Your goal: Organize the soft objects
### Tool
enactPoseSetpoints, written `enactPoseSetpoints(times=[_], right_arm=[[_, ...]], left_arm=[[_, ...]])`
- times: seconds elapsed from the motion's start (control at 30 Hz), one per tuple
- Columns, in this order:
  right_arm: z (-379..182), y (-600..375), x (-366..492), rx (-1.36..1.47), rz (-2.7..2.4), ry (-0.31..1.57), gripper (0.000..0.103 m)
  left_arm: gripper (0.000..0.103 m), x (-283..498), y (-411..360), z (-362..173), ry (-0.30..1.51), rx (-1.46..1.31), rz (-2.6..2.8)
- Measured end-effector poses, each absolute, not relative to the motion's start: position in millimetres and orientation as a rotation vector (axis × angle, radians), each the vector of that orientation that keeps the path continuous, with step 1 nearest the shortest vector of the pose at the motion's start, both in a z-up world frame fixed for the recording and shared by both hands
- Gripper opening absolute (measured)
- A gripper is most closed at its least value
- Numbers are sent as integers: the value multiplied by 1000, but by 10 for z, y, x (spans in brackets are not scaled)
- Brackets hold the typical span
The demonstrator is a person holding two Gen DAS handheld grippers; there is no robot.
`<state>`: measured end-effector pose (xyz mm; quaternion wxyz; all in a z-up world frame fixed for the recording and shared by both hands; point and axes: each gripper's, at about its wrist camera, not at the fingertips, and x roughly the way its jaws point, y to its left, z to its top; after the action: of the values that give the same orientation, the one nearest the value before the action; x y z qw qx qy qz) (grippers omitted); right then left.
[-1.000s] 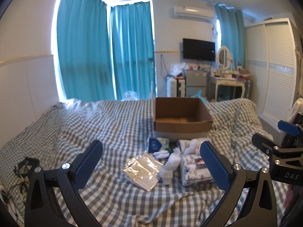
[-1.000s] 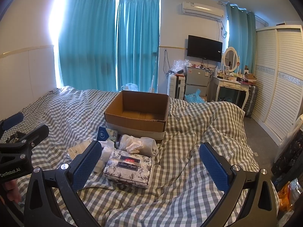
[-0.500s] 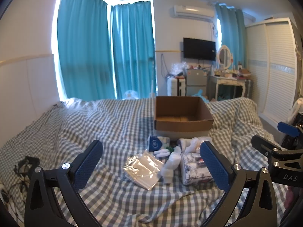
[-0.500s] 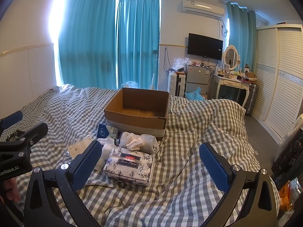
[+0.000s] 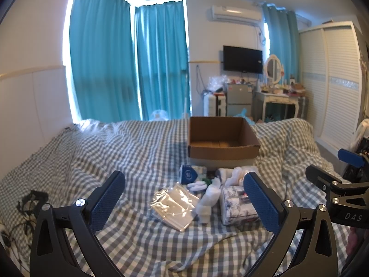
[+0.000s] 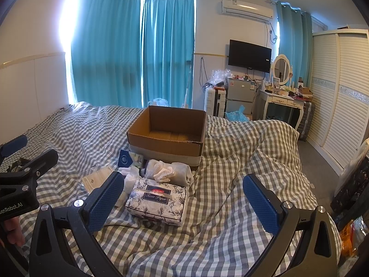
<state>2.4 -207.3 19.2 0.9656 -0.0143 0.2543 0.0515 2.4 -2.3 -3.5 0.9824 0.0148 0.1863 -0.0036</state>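
Both grippers hover with fingers spread wide and holding nothing: the left gripper (image 5: 184,198) and right gripper (image 6: 183,198) face a cluster of soft goods at frame centre, just before the empty cardboard box (image 6: 167,136). Nothing looks packed yet; the floral tissue pack (image 6: 156,200) seems the nearest pick. Smaller white items behind it are hard to identify.

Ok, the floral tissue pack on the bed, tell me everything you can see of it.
The tissue pack is a soft rectangular pack in white wrap printed with dark blue-grey flowers, with a dark label reading "Tissue Paper" on top. It looks sealed and lies flat on the checked bed cover, in front of the open cardboard box. A bagged white cloth bundle rests against its far edge. Neither gripper touches it.
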Motion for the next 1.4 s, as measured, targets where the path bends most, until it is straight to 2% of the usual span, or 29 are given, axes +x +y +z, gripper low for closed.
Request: enactPoseSetpoints(times=[0.73, 1.07, 1.23, 1.3, 1.4], right_arm=[[176, -2042, 116, -77, 123, 524, 103], [-621, -2072, 910, -41, 152, 805, 103], [-980, -2004, 1212, -14, 190, 923, 85], [-1130, -1956, 1320, -18, 206, 973, 72], [-1305, -1942, 1438, 28, 236, 1018, 71]], left_arm=[[103, -1, 4, 43, 348, 84, -7], [103, 475, 84, -409, 498, 98, 38], [103, 778, 4, -698, 598, 113, 54], [103, 880, -56, -825, 631, 135, 56], [103, 966, -93, -935, 656, 150, 47]])
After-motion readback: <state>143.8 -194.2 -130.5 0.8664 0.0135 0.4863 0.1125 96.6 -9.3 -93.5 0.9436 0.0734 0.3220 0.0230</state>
